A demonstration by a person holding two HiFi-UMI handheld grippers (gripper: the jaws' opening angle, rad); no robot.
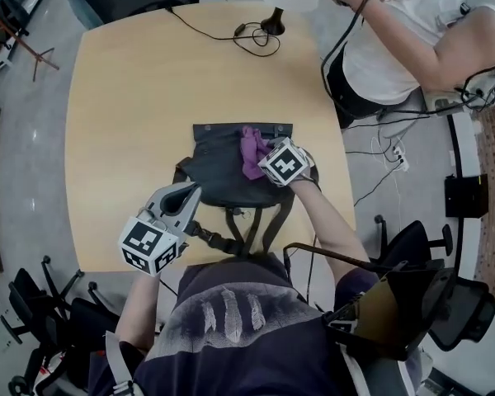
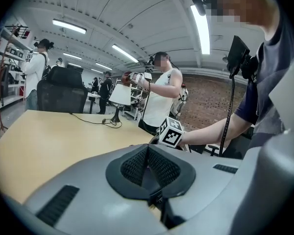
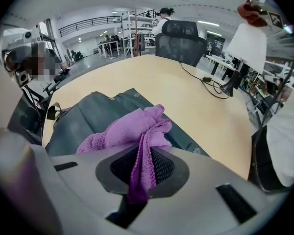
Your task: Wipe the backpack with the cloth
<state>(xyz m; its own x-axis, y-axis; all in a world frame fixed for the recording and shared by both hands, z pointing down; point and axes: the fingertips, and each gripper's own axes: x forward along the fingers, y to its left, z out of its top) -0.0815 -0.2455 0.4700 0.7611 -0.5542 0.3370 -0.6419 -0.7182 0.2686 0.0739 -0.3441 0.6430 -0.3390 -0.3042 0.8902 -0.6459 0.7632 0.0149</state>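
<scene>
Your right hand-held gripper (image 3: 143, 154) pinches the purple terry cloth (image 3: 121, 131) on the dark grey fabric backpack (image 1: 219, 176); your left hand-held gripper (image 2: 148, 150) is closed, empty.

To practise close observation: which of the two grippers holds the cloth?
The right gripper: the purple cloth is pinched between its jaws, over the backpack. The left gripper is shut with nothing in it.

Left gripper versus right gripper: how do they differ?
The left gripper grips nothing; the right gripper pinches the cloth. The left gripper sits at the backpack's near-left edge; the right gripper is over its right side. Both have jaws together.
</scene>
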